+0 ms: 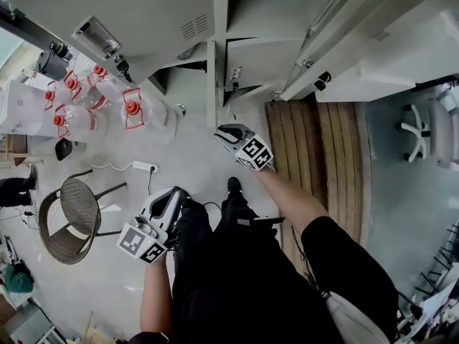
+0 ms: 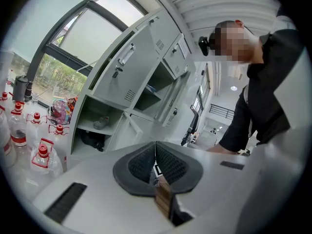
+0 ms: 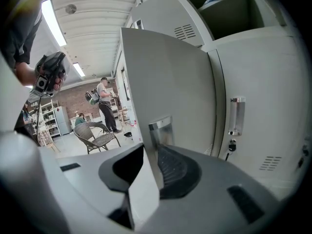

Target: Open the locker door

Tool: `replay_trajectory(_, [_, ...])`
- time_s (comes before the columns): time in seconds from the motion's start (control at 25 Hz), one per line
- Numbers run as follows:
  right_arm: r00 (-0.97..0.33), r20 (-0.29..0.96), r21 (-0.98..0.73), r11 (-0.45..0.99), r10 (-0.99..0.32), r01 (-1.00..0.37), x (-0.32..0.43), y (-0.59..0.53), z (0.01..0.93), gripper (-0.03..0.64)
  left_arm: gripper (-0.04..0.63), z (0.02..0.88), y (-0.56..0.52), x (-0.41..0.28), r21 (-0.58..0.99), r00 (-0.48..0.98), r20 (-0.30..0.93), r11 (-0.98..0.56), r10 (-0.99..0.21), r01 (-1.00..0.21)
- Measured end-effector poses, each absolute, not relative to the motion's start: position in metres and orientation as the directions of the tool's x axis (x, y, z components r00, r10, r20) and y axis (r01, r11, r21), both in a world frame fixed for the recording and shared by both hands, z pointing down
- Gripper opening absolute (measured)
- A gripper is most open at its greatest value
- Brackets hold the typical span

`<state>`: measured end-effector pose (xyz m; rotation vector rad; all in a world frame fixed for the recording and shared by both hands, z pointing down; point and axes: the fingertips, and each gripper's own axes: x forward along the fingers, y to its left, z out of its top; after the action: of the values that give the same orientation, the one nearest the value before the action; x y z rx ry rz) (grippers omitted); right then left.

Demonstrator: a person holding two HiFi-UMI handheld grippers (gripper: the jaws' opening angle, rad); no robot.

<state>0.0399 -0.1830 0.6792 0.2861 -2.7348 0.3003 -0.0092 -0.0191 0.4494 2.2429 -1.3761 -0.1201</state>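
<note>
The grey locker door (image 1: pixel 212 77) stands swung out from the locker bank, edge-on in the head view. My right gripper (image 1: pixel 224 131) reaches up to its free edge. In the right gripper view the door panel (image 3: pixel 165 82) runs down between the jaws, its metal handle plate (image 3: pixel 161 128) just above the ribbed pad (image 3: pixel 173 167), and my right gripper (image 3: pixel 156 167) is closed on that edge. My left gripper (image 1: pixel 172 196) hangs low by the person's left leg, away from the lockers. My left gripper (image 2: pixel 155 160) is shut with nothing held.
Several clear water bottles with red caps (image 1: pixel 93 99) stand left of the lockers. A wicker chair (image 1: pixel 68 217) and a power strip (image 1: pixel 143 166) are on the floor at left. Wooden planks (image 1: pixel 323 149) lie at right, with other open locker doors (image 1: pixel 373 41) above them.
</note>
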Motion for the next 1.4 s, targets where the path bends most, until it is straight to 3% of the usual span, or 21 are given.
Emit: replay_trajectory(1.4, [-0.851,0.404,-0.161,0.889,-0.336,-0.428,0.156,-0.236,0.680,0.061,0.017,0.447,-0.050,0.046,0.464,0.548,0.173,-0.423,-0.818,-0.778])
